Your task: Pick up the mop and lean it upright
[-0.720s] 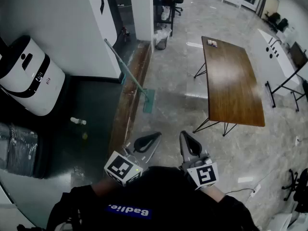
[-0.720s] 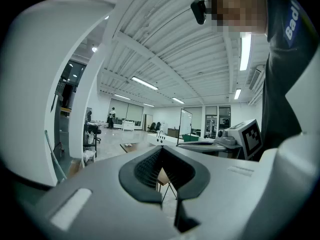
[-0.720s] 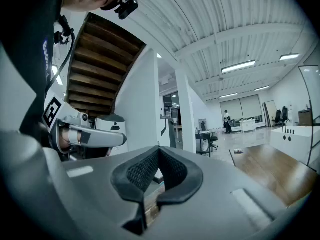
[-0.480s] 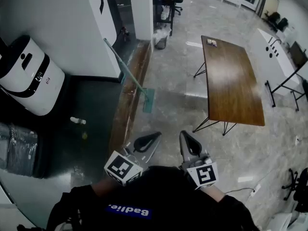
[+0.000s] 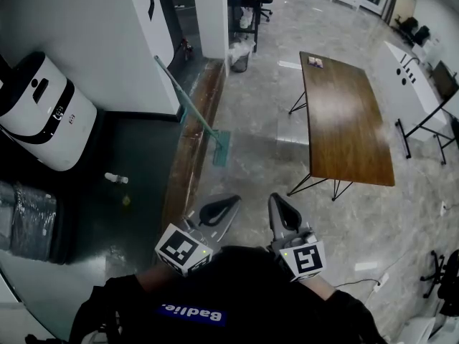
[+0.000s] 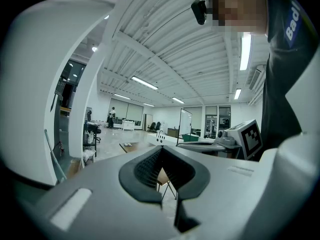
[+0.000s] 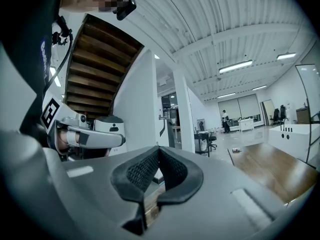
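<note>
The mop [image 5: 188, 106] leans with its teal handle tilted against the white wall, and its flat teal head [image 5: 221, 149] rests on the floor by the wooden ledge. In the left gripper view a thin strip of the mop handle [image 6: 51, 154] shows at the far left. Both grippers are held close to the person's chest, well short of the mop. My left gripper [image 5: 219, 211] [image 6: 160, 149] is shut with nothing in it. My right gripper [image 5: 280, 213] [image 7: 159, 149] is also shut and empty. Each gripper points out level over the floor.
A long wooden table [image 5: 344, 113] on thin metal legs stands to the right. A white machine [image 5: 39, 113] sits at the left on dark flooring, with a small white bottle [image 5: 115, 180] nearby. A wooden ledge [image 5: 188, 156] runs along the wall. A bin [image 5: 242, 61] stands beyond the mop.
</note>
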Available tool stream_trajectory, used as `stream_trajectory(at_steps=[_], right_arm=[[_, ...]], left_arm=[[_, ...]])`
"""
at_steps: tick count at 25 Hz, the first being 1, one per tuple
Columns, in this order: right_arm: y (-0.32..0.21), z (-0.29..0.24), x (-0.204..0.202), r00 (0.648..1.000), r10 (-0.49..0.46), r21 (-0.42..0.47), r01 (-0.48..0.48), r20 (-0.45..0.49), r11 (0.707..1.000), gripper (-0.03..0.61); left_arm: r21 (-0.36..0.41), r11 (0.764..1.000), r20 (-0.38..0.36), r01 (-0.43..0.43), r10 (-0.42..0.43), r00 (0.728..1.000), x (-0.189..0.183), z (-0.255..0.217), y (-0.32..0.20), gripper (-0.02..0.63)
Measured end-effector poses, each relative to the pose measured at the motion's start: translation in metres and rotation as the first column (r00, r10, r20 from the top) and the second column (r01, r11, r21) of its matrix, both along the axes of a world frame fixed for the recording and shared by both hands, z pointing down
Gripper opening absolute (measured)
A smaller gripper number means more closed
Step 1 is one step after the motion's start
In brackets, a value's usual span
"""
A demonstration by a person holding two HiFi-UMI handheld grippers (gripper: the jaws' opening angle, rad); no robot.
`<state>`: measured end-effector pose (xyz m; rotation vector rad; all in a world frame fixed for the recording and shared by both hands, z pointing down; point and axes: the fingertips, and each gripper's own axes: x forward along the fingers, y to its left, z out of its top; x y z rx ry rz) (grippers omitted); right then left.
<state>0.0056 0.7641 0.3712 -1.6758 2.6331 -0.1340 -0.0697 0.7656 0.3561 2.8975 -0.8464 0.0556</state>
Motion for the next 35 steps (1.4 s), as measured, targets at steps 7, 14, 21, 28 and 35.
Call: stream_trajectory(at_steps=[7, 14, 21, 28, 35], right_arm=[[0.002, -0.003, 0.002, 1.0, -0.01, 0.015, 0.01, 0.017, 1.0, 0.005], [0.003, -0.004, 0.006, 1.0, -0.024, 0.016, 0.023, 0.011, 1.0, 0.005], [0.005, -0.005, 0.011, 0.999, -0.032, 0.018, 0.032, 0.005, 0.999, 0.006], [0.01, -0.004, 0.019, 0.998, -0.055, 0.019, 0.055, 0.003, 0.998, 0.006], [0.011, -0.001, 0.033, 0.997, -0.073, 0.007, 0.073, -0.004, 0.997, 0.006]], left_arm=[[-0.006, 1.0, -0.004, 0.012, -0.012, 1.0, 0.004, -0.007, 0.004, 0.02], [0.005, 1.0, 0.009, 0.021, -0.021, 1.0, 0.009, -0.004, 0.006, 0.02], [0.014, 0.999, 0.017, 0.039, -0.039, 0.999, 0.012, -0.002, 0.008, 0.02], [0.0, 0.999, 0.012, 0.048, -0.048, 0.999, 0.023, -0.002, 0.012, 0.02], [-0.003, 0.998, 0.022, 0.064, -0.064, 0.998, 0.037, 0.001, 0.013, 0.02]])
